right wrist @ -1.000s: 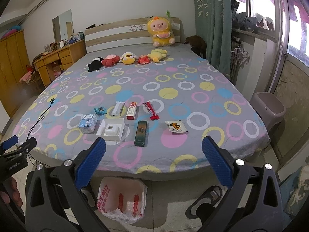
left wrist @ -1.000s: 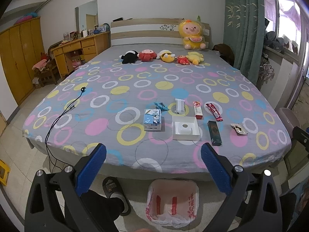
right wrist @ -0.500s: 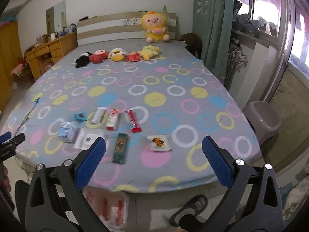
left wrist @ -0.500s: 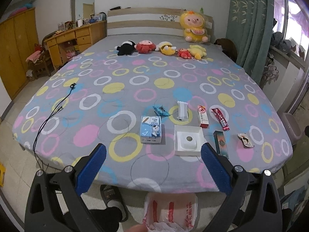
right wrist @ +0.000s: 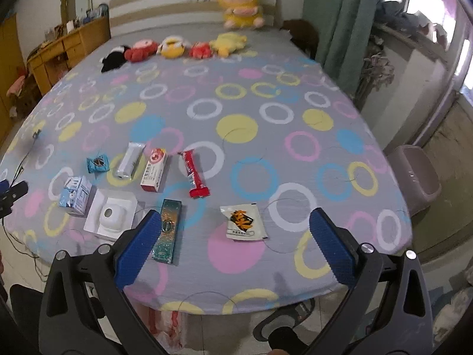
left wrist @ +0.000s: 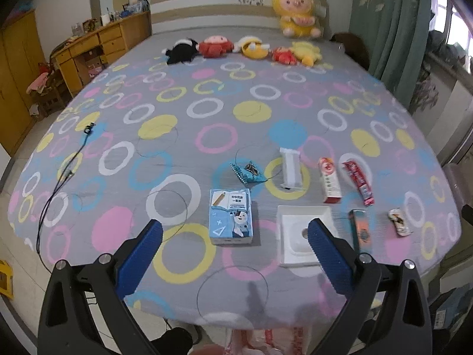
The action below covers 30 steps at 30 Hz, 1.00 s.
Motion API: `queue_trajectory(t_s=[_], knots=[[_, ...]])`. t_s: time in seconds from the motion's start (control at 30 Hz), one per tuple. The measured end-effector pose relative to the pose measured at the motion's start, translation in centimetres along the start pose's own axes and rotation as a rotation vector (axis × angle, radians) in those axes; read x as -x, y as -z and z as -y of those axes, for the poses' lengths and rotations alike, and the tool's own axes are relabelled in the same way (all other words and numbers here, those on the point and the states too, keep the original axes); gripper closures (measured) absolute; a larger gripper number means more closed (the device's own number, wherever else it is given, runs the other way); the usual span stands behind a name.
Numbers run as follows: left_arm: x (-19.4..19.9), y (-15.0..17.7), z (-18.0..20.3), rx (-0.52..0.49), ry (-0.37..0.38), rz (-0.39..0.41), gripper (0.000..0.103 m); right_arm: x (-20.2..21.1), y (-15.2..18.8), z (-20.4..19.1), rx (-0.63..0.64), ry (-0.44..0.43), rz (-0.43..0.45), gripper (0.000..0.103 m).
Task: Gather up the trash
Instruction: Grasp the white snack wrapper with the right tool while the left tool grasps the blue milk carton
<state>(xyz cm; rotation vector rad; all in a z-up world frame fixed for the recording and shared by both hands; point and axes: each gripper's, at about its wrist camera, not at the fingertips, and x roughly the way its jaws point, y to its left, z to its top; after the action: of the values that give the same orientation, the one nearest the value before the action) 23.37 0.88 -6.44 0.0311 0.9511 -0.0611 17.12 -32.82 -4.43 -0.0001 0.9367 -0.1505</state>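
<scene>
Blue-padded left claw [left wrist: 235, 236] and right claw [right wrist: 233, 226] spread empty; eight trash items [right wrist: 244, 221].

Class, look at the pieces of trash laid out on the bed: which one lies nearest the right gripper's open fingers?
The white sachet with the orange-and-black label. It lies alone between the right gripper fingers, apart from the other litter, which sits further left.

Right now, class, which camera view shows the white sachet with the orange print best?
The right wrist view: the white sachet lies flat, central, between the open right gripper fingers. The left wrist view shows the sachet small and distorted near the frame's edge.
</scene>
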Motion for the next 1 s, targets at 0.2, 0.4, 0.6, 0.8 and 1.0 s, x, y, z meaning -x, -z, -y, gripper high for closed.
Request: queue_trajectory(t_s=[0.2,0.4,0.6,0.8,1.0], knots=[[-6.8,-1.0,-0.3,0.018,0.013,-0.133,0.007,-6.6,-1.4,0.3,-0.029,0.010,-0.146,0.005],[-12.0,-1.1,0.0,-0.011,-0.025,-0.214,0.007,-12.4,-1.4,1.1,-0.062,-0.011,-0.260,0.005],[-15.1,-1.1,-0.4,0.009,-0.013,-0.263,0.007,-16.2,-0.8,1.6,-0.099,-0.014,-0.332,0.005],[-17.8,-0.9,-0.4,-0.018,-0.054,-0.301,0.007,-19.2,-0.3,1.6,-0.091,0.003,-0.366,0.005],[-19.9,-0.1,-1.2,0.001,-0.037,-0.336,0.007,-21.9,0.3,2.3,-0.097,0.038,-0.413,0.005]])
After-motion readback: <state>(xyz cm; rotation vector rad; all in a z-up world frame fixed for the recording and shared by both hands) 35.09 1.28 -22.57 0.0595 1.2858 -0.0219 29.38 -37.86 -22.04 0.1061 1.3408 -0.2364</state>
